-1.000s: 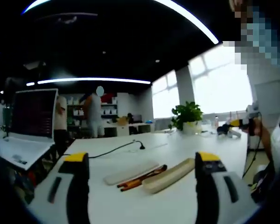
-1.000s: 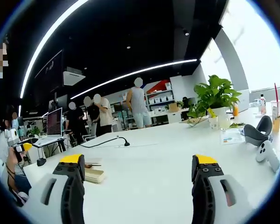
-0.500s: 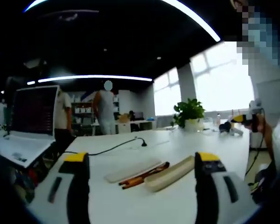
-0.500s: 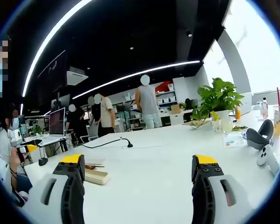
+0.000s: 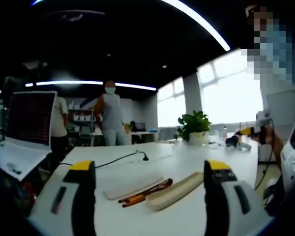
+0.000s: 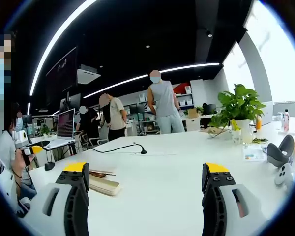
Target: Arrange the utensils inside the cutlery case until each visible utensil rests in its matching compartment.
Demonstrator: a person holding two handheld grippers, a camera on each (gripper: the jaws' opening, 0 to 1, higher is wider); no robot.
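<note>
Each hand-held gripper [image 5: 145,169] [image 6: 145,172] gapes empty; brown utensils [image 5: 145,191] by the case [image 5: 174,191] blur.

**Materials and surfaces on the white table**

The table [image 5: 187,162] has a smooth white top with a soft sheen. On it, the cutlery case [image 5: 173,189] looks like pale, matt wood or bamboo-toned plastic; which one cannot be told. Its flat lid [image 5: 132,187], to the left, is a dull off-white. Between them the utensils [image 5: 145,191] look like dark reddish wood with a slight gloss. The left gripper [image 5: 148,196] and right gripper [image 6: 146,199] show matt grey plastic jaws tipped in yellow.
</note>
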